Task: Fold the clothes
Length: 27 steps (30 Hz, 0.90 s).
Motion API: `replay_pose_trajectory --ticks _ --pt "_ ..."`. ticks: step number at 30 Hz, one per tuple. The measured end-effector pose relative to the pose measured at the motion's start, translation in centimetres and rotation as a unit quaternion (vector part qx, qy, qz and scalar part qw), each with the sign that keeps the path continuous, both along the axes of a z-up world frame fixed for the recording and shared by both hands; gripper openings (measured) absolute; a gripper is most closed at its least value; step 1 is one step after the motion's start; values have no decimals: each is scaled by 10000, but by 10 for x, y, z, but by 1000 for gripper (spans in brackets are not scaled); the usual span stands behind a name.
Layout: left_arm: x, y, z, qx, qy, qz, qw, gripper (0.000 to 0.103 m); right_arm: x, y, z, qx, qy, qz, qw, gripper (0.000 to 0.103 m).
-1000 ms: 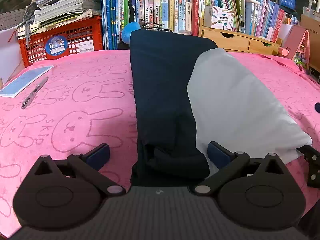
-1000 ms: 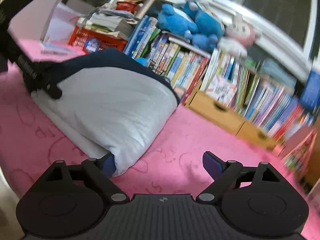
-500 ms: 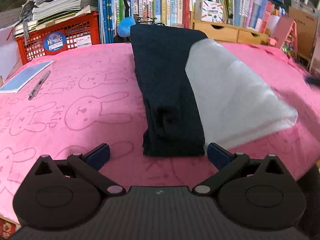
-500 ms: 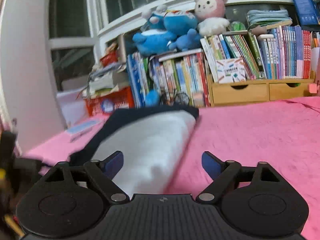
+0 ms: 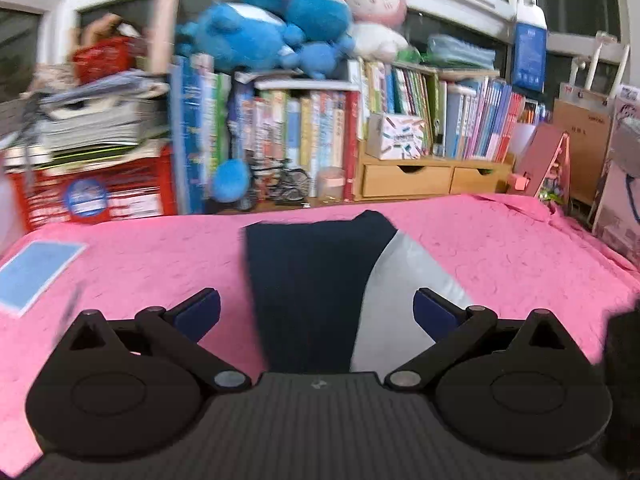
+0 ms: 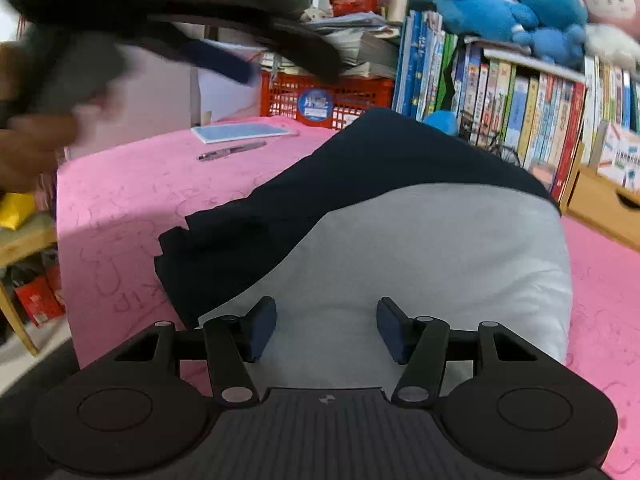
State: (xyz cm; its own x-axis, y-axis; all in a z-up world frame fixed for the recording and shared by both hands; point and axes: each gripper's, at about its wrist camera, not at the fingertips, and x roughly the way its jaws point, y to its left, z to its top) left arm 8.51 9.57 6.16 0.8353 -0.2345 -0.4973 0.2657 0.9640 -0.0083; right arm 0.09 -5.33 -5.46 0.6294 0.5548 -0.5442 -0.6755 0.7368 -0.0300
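A folded garment, navy (image 5: 308,280) on the left and light grey (image 5: 400,292) on the right, lies on the pink rabbit-print cloth (image 5: 500,248). My left gripper (image 5: 316,308) is open wide and hangs back from the garment's near end, holding nothing. In the right wrist view the grey half (image 6: 440,248) fills the middle and the navy half (image 6: 360,160) lies beyond it. My right gripper (image 6: 326,324) hovers over the grey near edge with its jaws closing; grey cloth shows in the gap but the pads do not press it. The left gripper (image 6: 224,64) appears blurred at upper left, held by a hand (image 6: 36,148).
A pen (image 6: 232,151) and a blue notebook (image 6: 244,132) lie on the cloth's far left. Behind stand a red crate (image 6: 320,100), rows of books (image 5: 300,136), wooden drawers (image 5: 432,178) and plush toys (image 5: 272,36). The table's left edge (image 6: 68,280) drops to the floor.
The left gripper has drawn back and risen, so the shelves and toys now fill its view. The right gripper has swung round onto the garment's grey end and its jaws have narrowed.
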Motion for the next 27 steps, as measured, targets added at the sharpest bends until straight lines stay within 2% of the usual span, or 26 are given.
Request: replay_pose_trajectory --ticks 3,5,6,9,11,19,27 --pt "40 -43 -28 697 161 109 9974 103 1 -3 1 98 116 121 9998 68" --pt "57 -53 -48 1022 400 250 9936 103 -2 0 1 10 60 153 9999 70" --pt "64 -53 -57 1011 501 249 9933 103 -4 0 0 -22 34 143 9999 71" --pt "74 -35 -70 529 761 158 9956 103 -4 -3 0 28 112 131 9998 77" --pt "74 -29 -74 373 818 94 9959 103 -2 -4 0 78 187 172 9996 81" --pt "68 -32 -76 377 639 72 9972 103 1 -1 0 74 255 222 9994 88" --pt "69 -29 -73 209 719 66 9972 103 11 0 1 75 290 179 9994 94"
